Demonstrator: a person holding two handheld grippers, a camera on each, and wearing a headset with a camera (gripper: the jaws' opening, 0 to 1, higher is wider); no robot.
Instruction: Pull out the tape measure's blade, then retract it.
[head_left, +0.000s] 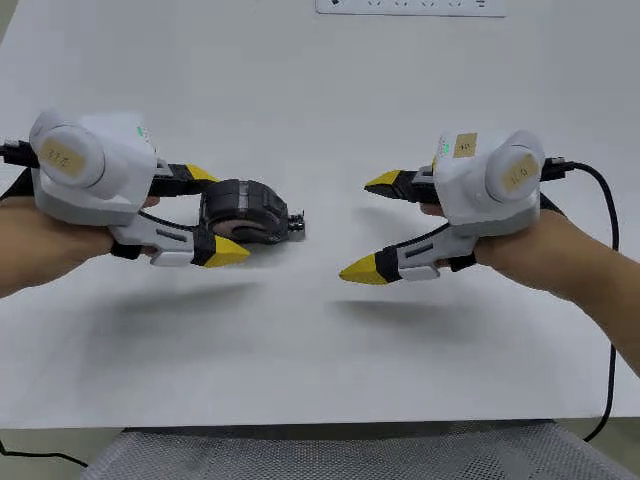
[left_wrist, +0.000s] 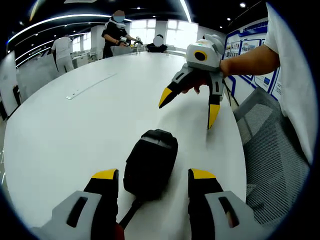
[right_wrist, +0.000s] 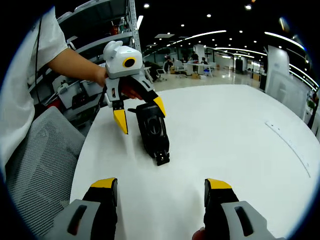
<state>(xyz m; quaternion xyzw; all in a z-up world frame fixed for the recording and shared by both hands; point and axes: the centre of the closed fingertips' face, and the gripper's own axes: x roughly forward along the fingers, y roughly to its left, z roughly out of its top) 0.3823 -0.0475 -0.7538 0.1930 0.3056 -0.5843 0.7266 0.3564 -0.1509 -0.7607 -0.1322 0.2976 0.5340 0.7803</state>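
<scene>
Matt black plastic tape measure (head_left: 245, 212) (rubbery-looking) on smooth white table (head_left: 320, 100).

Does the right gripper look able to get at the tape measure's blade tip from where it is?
Probably yes: the blade tip points toward the open right gripper, with only bare table between them. The left gripper flanks the case, not the tip.

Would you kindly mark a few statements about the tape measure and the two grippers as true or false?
1. The table is white. True.
2. The tape measure lies between the jaws of the left gripper. True.
3. The right gripper grips the tape's end hook. False: it is open, empty and apart from the tape measure.
4. The blade stretches far across the table. False: just the end hook shows at the case.
</scene>
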